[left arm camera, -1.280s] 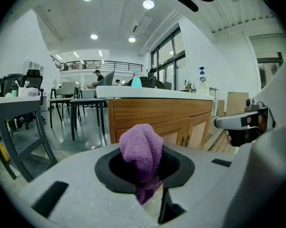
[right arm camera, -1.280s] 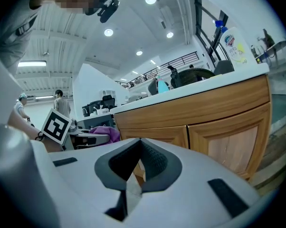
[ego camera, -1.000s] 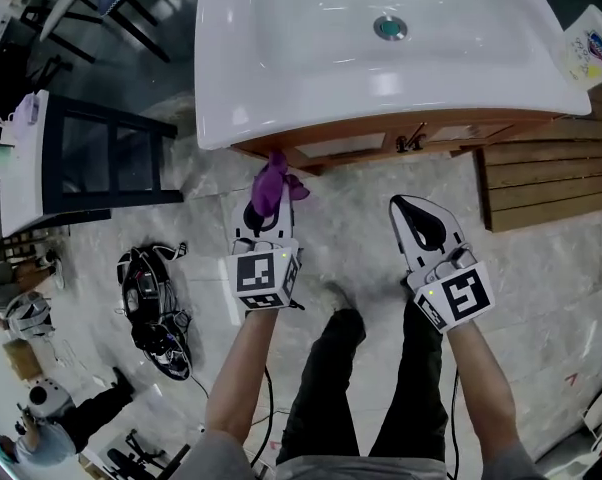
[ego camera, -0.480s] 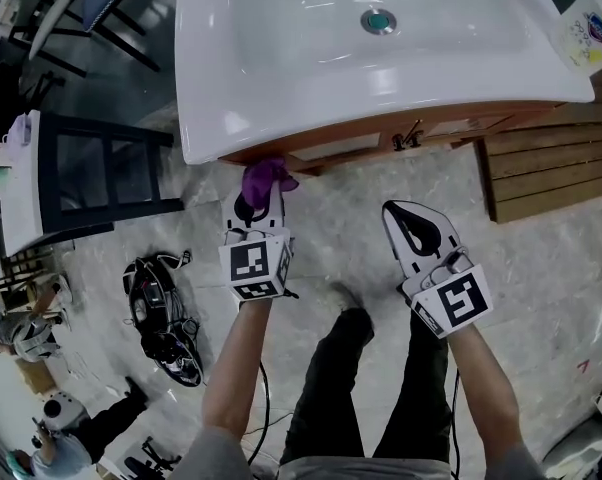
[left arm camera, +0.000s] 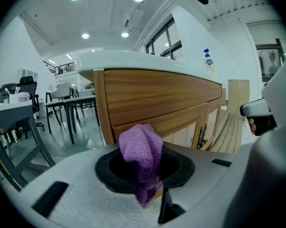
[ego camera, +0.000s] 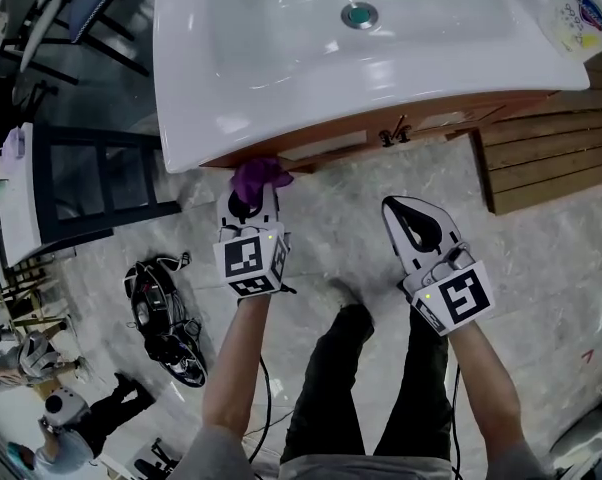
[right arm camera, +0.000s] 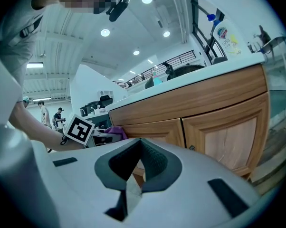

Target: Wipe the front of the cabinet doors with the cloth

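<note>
My left gripper (ego camera: 249, 196) is shut on a bunched purple cloth (ego camera: 257, 175), which sticks out past the jaw tips. In the left gripper view the cloth (left arm camera: 142, 148) stands in front of the wooden cabinet's left corner (left arm camera: 103, 108), just before the left door (left arm camera: 181, 125). In the head view the cloth reaches the cabinet front (ego camera: 326, 148) under the sink rim; I cannot tell whether it touches. The door handles (ego camera: 394, 130) sit at the middle. My right gripper (ego camera: 413, 220) hangs shut and empty, back from the doors (right arm camera: 224, 137).
A white sink top (ego camera: 281, 78) overhangs the cabinet, with a spray bottle (ego camera: 579, 13) at its right end. Wooden slats (ego camera: 551, 158) lie to the right. A dark frame table (ego camera: 91, 168) and a black bag (ego camera: 161, 308) are to the left. People (ego camera: 51, 408) stand at the lower left.
My left gripper has carried the cloth forward and a little left, up to the cabinet's left end under the sink rim. The right gripper has stayed where it was.
</note>
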`<move>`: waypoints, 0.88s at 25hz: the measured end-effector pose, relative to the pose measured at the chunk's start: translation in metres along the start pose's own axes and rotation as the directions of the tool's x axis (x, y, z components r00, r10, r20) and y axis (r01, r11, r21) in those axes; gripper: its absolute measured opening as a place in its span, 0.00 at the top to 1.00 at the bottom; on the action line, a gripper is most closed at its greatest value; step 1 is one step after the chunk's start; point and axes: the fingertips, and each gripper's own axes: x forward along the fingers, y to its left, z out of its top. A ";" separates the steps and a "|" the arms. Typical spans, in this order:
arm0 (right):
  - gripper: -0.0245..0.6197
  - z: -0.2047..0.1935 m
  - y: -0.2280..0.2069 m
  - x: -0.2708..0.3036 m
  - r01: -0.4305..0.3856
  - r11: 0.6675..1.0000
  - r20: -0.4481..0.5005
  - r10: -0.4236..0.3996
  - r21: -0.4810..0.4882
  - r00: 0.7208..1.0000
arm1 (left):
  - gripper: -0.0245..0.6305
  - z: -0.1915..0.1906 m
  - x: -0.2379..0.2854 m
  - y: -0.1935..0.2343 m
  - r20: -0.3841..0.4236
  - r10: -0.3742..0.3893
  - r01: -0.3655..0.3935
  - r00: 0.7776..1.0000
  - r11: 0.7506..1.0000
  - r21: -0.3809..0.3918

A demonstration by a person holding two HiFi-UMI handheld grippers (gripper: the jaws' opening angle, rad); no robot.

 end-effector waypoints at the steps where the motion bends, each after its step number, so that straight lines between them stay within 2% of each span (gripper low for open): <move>1: 0.95 0.000 -0.002 -0.001 0.003 1.000 -0.001 -0.003 0.002 1.000 | 0.82 0.000 0.001 -0.002 -0.002 -0.001 0.001 1.000 1.000 -0.002; 22: 0.95 -0.002 -0.043 -0.038 0.035 0.999 0.006 -0.035 0.037 0.999 | 0.82 0.017 0.019 -0.061 0.002 -0.043 0.043 0.999 0.998 -0.045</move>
